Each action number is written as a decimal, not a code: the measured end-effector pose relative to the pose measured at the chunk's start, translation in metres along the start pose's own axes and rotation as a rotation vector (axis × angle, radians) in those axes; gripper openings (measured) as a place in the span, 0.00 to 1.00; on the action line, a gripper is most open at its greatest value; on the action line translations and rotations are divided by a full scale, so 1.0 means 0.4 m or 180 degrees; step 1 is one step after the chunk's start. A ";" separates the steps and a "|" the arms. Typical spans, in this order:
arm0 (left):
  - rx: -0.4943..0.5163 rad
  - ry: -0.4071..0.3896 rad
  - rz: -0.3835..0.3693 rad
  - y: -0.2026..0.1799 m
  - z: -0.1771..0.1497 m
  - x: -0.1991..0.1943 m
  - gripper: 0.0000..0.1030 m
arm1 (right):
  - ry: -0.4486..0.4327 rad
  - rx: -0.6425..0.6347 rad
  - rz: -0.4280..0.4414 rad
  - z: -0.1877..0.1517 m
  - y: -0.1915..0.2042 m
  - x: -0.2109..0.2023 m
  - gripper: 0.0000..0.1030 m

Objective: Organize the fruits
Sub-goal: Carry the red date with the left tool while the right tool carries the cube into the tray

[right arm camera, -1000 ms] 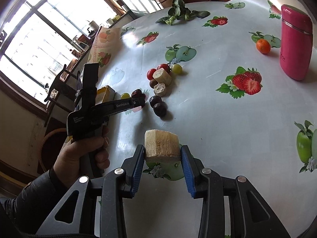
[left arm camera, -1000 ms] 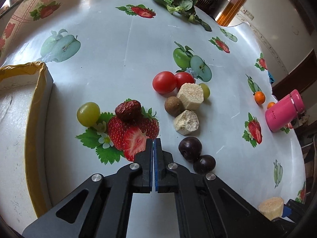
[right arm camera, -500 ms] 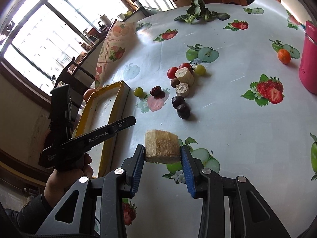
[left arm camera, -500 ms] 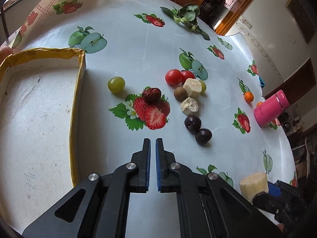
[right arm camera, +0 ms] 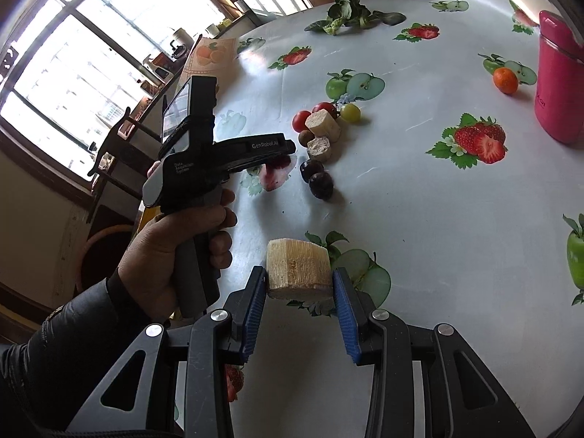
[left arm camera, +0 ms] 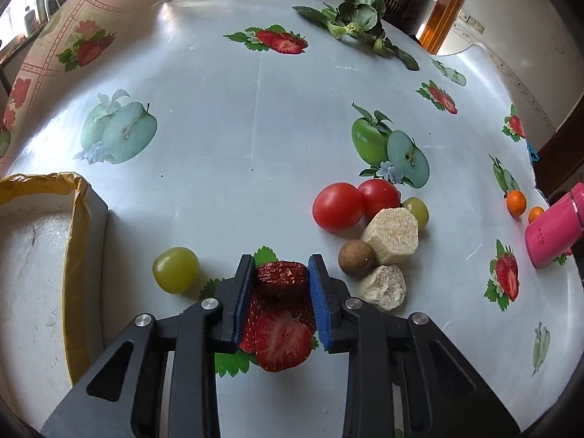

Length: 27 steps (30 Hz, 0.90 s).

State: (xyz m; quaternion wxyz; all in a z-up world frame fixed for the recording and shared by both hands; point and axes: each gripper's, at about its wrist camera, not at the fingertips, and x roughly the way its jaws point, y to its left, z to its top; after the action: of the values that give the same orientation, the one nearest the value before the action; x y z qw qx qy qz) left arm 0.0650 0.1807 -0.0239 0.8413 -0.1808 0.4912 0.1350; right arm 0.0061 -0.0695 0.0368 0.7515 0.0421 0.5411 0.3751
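Red date: a wrinkled dried red date [left arm camera: 281, 281] lies on the tablecloth [left arm camera: 233, 116], on a printed strawberry motif, between the two blue pads of the left gripper [left arm camera: 281, 292].
Left gripper: its jaws are opening, with the date between them; the pads stand at the date's sides, and whether they press on it is hard to tell from this angle.
Green grape: one green grape [left arm camera: 176, 270] sits just left of the left gripper's fingers, between them and the foam tray [left arm camera: 78, 241].
Foam tray: a white tray with a yellow-taped rim at the left edge of the table; only its corner shows.
Fruit cluster: right of the date lie two cherry tomatoes [left arm camera: 337, 205], a second green grape [left arm camera: 416, 211], a small brown round fruit [left arm camera: 356, 258] and two pale cut chunks, probably sugarcane [left arm camera: 392, 235], all touching or nearly so.
Dark plums: two dark round fruits [right arm camera: 317, 179] sit near the cluster in the right wrist view.
Right gripper: the right gripper [right arm camera: 299, 292] is clamped on a pale, fibrous cut chunk [right arm camera: 298, 268], held above the table.
Left hand: a hand [right arm camera: 175, 252] in a dark sleeve grasps the left gripper's handle.
Farther off: a pink flask [left arm camera: 554, 231] and small oranges [left arm camera: 515, 202] lie well apart to the right; leafy greens [left arm camera: 359, 22] lie at the far edge.
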 end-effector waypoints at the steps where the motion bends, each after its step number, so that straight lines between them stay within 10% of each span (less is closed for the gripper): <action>1: -0.0024 0.0004 -0.0027 0.007 -0.002 -0.005 0.26 | -0.0010 0.0003 -0.0009 0.002 -0.003 -0.003 0.37; 27: -0.0242 -0.0183 0.0293 0.239 -0.250 -0.333 0.26 | 0.0192 -0.0567 0.0292 -0.001 0.252 0.102 0.37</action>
State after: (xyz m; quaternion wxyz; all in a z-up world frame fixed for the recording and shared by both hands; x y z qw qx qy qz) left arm -0.1155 0.2164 0.0310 0.8405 -0.1859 0.4691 0.1973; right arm -0.0411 0.0272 0.0522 0.7176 -0.0115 0.5255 0.4569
